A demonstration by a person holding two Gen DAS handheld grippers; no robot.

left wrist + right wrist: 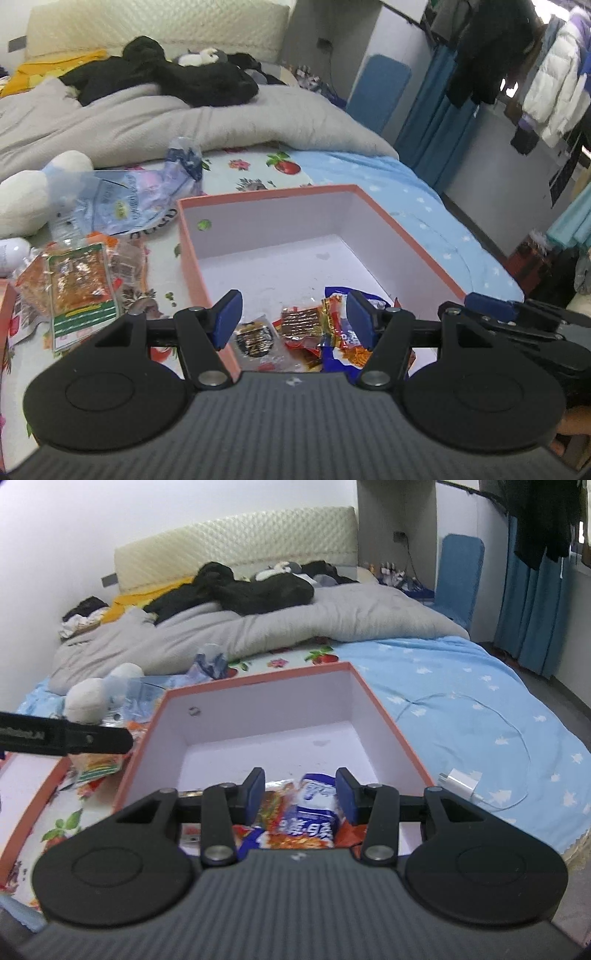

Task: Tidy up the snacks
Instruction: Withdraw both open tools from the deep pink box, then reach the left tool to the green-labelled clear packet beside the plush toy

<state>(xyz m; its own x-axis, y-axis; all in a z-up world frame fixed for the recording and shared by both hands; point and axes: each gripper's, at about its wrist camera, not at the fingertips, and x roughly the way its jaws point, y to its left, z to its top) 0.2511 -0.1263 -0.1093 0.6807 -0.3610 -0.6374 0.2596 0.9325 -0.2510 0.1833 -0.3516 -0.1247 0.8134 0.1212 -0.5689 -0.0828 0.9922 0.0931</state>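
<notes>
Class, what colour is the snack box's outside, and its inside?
The box is orange outside, white inside; clearest in the right wrist view.

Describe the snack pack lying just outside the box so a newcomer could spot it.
On the fruit-print bedsheet sits an orange-rimmed box with a white inside. Just off its left wall, beside crumpled wrappers, lies a flat clear snack pack: orange contents and a green band along its near edge, unlike the wrappers beside it.

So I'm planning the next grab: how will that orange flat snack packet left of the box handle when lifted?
The orange packet looks thin and crinkly, so probably floppy and light. Its glossy film may slip between pads. It overlaps other wrappers, so neighbours might drag along.
</notes>
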